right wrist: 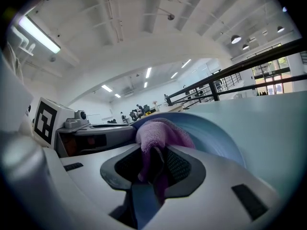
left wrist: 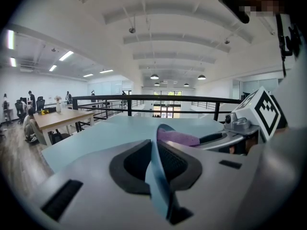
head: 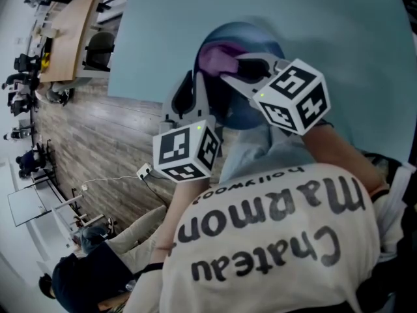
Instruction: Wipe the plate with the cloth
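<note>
Against gripped plate (right wrist: 216,135), cloth (right wrist: 160,133) apparently presses.

Pale-blue table (head: 365,51), wood floor (head: 98,142), wooden desk (left wrist: 53,120) w/ black railing (left wrist: 144,98) behind.

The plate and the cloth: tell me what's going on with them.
A person is working with a gripper in each hand over a pale blue table. The left claw is clamped on the rim of a blue plate, holding it on edge. The right claw is shut on a purple cloth, whose bunched end lies against the plate's face, so a wipe looks under way.
</note>
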Tool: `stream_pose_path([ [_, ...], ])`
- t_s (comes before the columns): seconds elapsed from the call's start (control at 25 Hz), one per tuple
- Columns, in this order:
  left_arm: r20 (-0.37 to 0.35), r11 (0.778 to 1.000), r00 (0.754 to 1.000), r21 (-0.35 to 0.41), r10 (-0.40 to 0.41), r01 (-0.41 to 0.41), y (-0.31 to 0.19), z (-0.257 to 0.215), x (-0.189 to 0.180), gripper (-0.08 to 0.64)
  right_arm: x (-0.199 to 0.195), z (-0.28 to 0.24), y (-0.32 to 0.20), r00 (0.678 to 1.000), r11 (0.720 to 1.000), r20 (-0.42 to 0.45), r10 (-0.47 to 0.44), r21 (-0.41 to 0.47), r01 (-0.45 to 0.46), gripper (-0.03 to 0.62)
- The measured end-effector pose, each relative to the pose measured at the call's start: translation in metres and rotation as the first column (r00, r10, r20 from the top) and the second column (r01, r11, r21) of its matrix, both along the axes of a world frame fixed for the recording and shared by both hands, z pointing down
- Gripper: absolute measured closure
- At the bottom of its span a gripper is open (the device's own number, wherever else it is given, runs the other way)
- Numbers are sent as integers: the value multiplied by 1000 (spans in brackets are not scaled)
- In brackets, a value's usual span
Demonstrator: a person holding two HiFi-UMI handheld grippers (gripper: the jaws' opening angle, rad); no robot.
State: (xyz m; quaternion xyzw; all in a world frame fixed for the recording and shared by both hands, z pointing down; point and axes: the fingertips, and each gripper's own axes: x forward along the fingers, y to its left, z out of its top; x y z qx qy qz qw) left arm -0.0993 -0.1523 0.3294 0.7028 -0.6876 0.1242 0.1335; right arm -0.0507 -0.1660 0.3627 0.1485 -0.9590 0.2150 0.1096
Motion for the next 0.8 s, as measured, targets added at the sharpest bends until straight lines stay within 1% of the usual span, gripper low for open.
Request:
stream_pose_path([
  [0.24, 2, 1000, 1000, 1, 9, -9, -2, 0, 3, 526, 11, 13, -14, 999, 997, 6, 50, -59, -50, 451],
  [0.44, 0, 1000, 1000, -6, 10, -10, -1, 2, 8, 526, 24, 25, -20, 997, 994, -5, 78, -81, -78, 451],
  [0.64, -4, 1000, 1000, -4, 16, -16, 1, -1, 13, 526, 38, 37, -26, 992, 983, -11, 128, -128, -128, 453],
  [0.8, -5, 1000, 1000, -5, 16, -16, 1, -1, 11, 526, 47, 49, -33, 985, 974, -43, 169, -147, -174, 453],
])
